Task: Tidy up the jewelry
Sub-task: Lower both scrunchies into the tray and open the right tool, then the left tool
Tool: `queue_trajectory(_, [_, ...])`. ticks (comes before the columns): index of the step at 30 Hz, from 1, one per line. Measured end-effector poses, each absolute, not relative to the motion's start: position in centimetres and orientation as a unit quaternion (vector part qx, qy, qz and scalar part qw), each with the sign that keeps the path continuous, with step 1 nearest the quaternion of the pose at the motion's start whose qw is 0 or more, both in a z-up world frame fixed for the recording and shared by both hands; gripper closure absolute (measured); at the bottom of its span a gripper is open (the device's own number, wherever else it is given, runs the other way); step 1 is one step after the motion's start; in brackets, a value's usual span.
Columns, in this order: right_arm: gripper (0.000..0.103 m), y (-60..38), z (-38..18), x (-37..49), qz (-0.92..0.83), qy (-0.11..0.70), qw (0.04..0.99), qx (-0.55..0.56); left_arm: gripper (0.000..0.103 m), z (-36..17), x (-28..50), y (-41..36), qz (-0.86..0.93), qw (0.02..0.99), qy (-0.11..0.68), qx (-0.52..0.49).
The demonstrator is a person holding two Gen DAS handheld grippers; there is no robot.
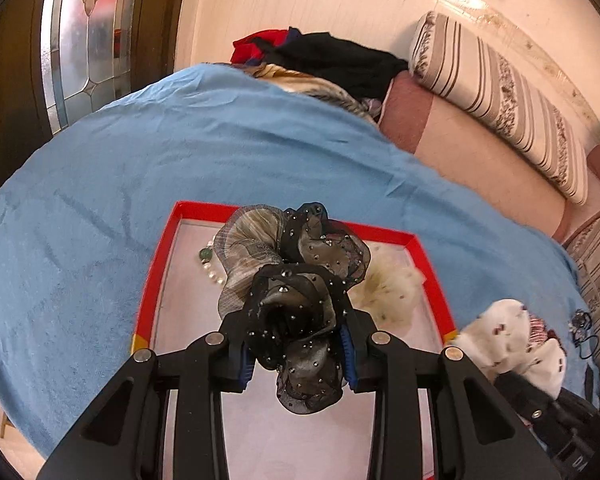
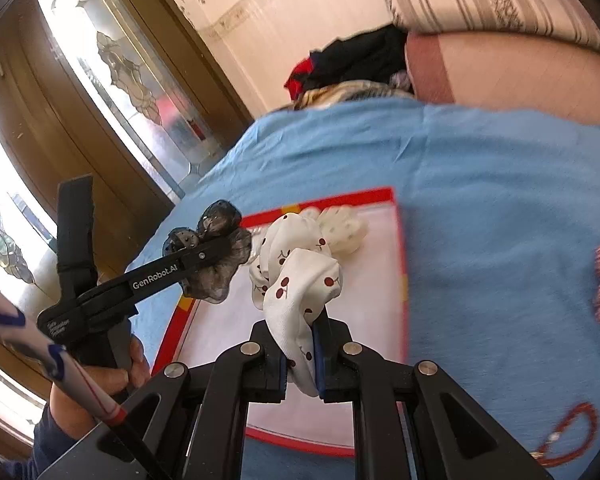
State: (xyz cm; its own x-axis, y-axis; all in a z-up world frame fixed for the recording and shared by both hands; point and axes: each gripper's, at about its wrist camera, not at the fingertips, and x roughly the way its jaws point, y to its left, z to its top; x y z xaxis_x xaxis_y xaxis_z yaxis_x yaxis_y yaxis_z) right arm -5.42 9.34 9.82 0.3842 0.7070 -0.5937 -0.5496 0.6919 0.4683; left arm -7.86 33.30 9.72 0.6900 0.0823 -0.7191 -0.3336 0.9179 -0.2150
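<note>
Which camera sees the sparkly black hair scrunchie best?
The left wrist view. There the black sheer scrunchie with tiny studs fills the middle, pinched in the left tool above the red-rimmed tray, so its folds and sparkles show. The right wrist view shows it smaller, from the side, partly behind the tool.

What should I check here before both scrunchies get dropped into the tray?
1. Left tool grips the black scrunchie: ok.
2. Right tool grips the white cherry-print scrunchie: ok.
3. Black scrunchie hangs over the red-rimmed tray: ok.
4. White scrunchie hangs over the tray: ok, judging from the right wrist view.
5. Free spot in the tray: ok; the cream scrunchie and pearl beads sit at the far end, near floor bare.
6. Nothing left outside: not ok; a red bead bracelet lies on the blue cloth.
</note>
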Motion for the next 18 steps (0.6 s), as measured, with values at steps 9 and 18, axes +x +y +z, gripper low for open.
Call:
queue_trajectory(9, [0.091, 12.5, 8.4, -3.5, 0.386, 0.433, 0.806, 0.116, 0.071, 8.0, -7.4, 34.6, 0.143, 0.885, 0.409, -0.171])
queue_trajectory(18, [0.089, 13.6, 6.3, -2.3, 0.379, 0.474, 0.784, 0.132, 0.071, 7.3, -6.9, 34.3, 0.154, 0.878, 0.423, -0.162])
